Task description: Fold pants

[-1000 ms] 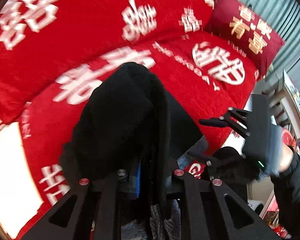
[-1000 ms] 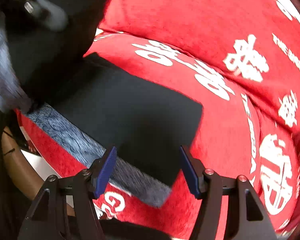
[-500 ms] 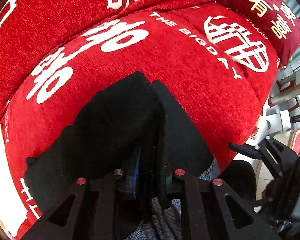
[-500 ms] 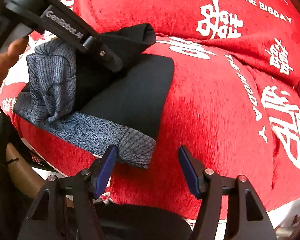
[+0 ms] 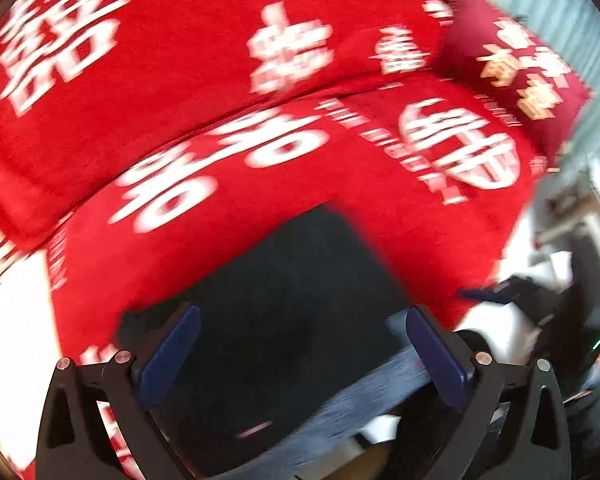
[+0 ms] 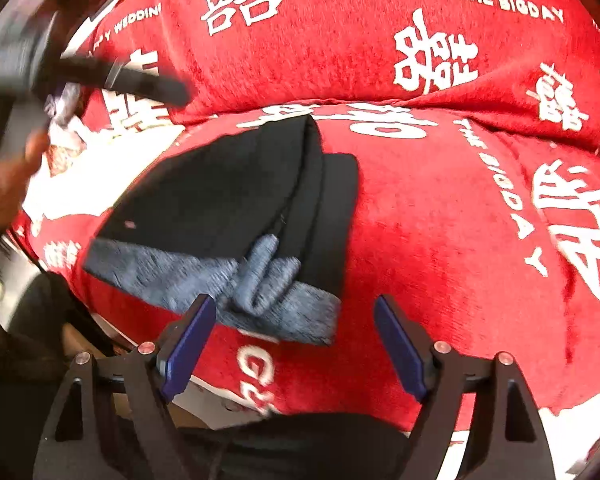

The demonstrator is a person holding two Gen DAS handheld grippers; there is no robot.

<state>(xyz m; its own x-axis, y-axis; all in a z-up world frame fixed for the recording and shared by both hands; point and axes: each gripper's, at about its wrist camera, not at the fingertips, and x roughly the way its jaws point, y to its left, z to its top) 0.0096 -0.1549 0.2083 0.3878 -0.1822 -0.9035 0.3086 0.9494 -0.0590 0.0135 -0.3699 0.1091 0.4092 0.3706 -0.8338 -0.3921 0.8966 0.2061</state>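
The black pants (image 6: 228, 192) lie folded on the red sofa seat, their grey waistband (image 6: 220, 280) along the front edge with a bunched loop in the middle. My left gripper (image 5: 300, 332) hovers over the pants (image 5: 292, 312). Its jaws are opening wide, and the cloth lies below them, untouched by the pads. My right gripper (image 6: 294, 312) hangs above the waistband's right end. Its jaws are also opening, and the pads press on nothing. In the right wrist view the left gripper (image 6: 140, 80) is a blur at upper left.
A red sofa cover (image 6: 440, 240) with white characters spans seat and backrest. A dark red cushion (image 5: 512, 64) leans at the far right. A person's hand (image 6: 4, 184) is at the left. Beyond the sofa's right end stands blurred furniture (image 5: 572, 216).
The left gripper, earlier shut on a raised fold of black cloth, has let it go and spread wide. The pants now lie flat. The right gripper has widened and shifted along the waistband.
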